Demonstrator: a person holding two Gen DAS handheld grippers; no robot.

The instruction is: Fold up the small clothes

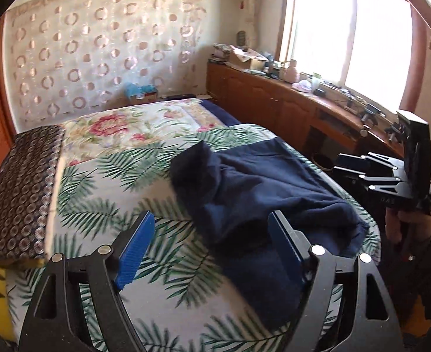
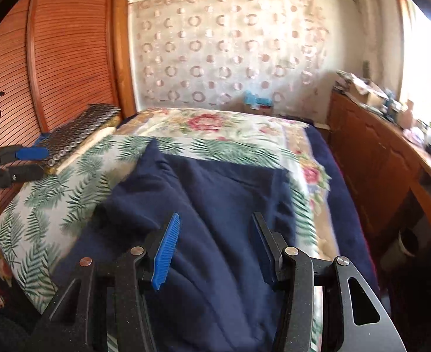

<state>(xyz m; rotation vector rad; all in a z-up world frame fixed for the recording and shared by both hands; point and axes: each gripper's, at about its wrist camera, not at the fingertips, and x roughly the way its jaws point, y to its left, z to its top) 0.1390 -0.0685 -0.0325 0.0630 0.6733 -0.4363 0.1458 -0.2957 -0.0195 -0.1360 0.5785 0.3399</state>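
lay crumpled in the middle of both frames: a dark navy garment [image 1: 262,184], soft and thick like fleece, with one rounded fold standing up at its upper left in the left wrist view. spread under it a smooth bed cover [image 1: 104,182] printed with green fern leaves, and farther back a flowered quilt [image 1: 133,123] with pink blooms.

stood wide apart at the bottom of the left wrist view the left gripper [image 1: 212,246], released, with ribbed blue pads; nothing pressed between them, only the cloth edge below the right pad. stood half apart the right gripper [image 2: 215,246] at the bottom of its own view, above the navy fabric, the pads not pressing on it as far as could be seen; blurred there.

rested at the left of both frames a flat cushion [image 1: 18,190] with a shiny ring pattern. ran along the right side a wooden cabinet [image 1: 259,99], its top crowded with small things under a bright window [image 1: 356,35]. hung behind the bed a curtain [image 1: 104,52] with circles.
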